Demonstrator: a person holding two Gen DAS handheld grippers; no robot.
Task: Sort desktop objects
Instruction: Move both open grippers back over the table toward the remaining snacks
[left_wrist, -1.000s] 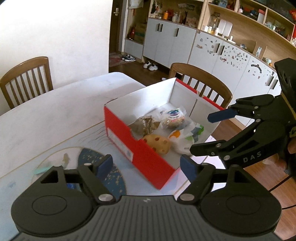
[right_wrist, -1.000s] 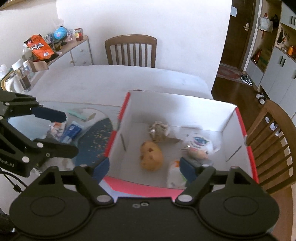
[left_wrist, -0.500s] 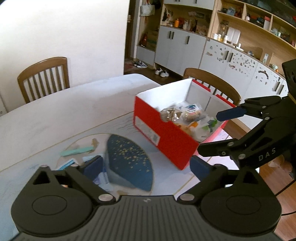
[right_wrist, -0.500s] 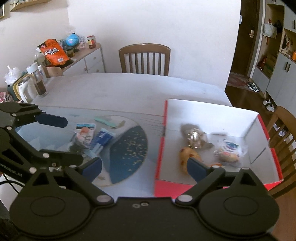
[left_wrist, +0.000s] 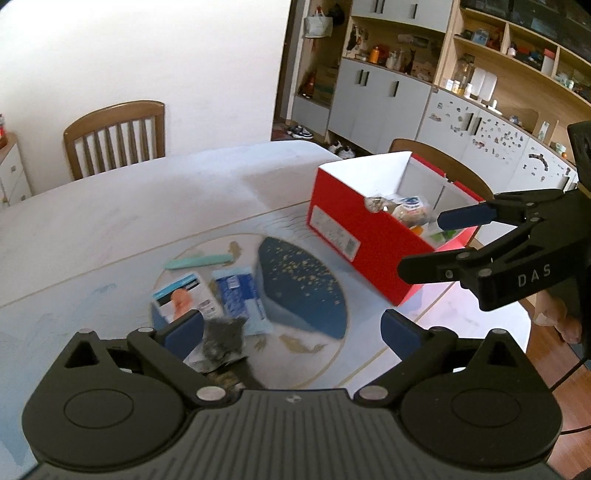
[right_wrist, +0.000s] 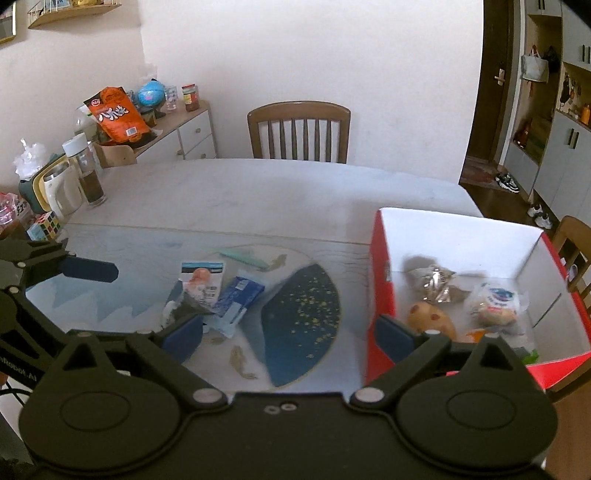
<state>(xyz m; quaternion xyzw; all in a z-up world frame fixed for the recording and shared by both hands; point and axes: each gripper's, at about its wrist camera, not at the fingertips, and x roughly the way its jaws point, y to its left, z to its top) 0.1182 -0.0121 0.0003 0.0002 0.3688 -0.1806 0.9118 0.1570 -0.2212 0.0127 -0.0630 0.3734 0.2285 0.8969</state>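
Red cardboard forms the box at the table's right side, and it already holds several wrapped snacks; stiff and light, it likely needs no handling now. Left of it, on the round blue-and-white mat, lie the packets not yet sorted. The blue sachet and the white packet with an orange picture look thin, soft and slippery, so a pinch across a sealed edge should hold better than a squeeze on the flat middle. A crumpled dark wrapper sits nearest; it should crush easily, and its bunched body offers a hold. The slim mint-green strip lies flat, hardest to lift. The left gripper and the right gripper both hover with fingers spread wide and nothing between them.
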